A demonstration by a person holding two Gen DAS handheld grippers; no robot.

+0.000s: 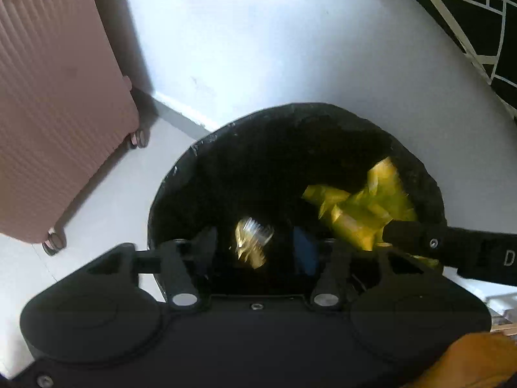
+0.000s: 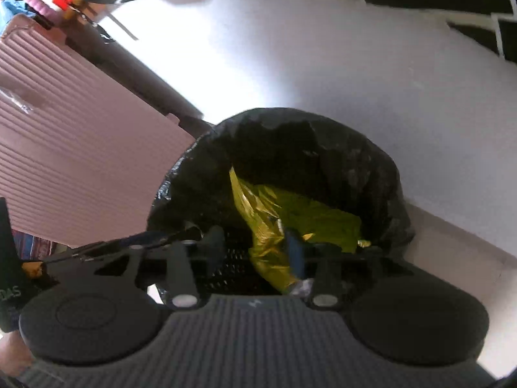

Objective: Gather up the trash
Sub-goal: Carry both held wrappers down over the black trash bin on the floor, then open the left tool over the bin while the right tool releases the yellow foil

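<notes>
A bin lined with a black bag stands on the floor against a white wall, and both grippers point down into its mouth. My left gripper is open. A small crumpled silver-and-gold scrap, blurred, sits in the gap with neither pad pressing on it. My right gripper is also open over a crinkled yellow-green wrapper that lies inside the bag, beside the blue pad. Each gripper shows at the edge of the other's view.
A pink ribbed suitcase on wheels stands close on the bin's left. Black fabric with white lines hangs at the upper right. An orange sleeve shows at the bottom corner. Pale floor tiles surround the bin.
</notes>
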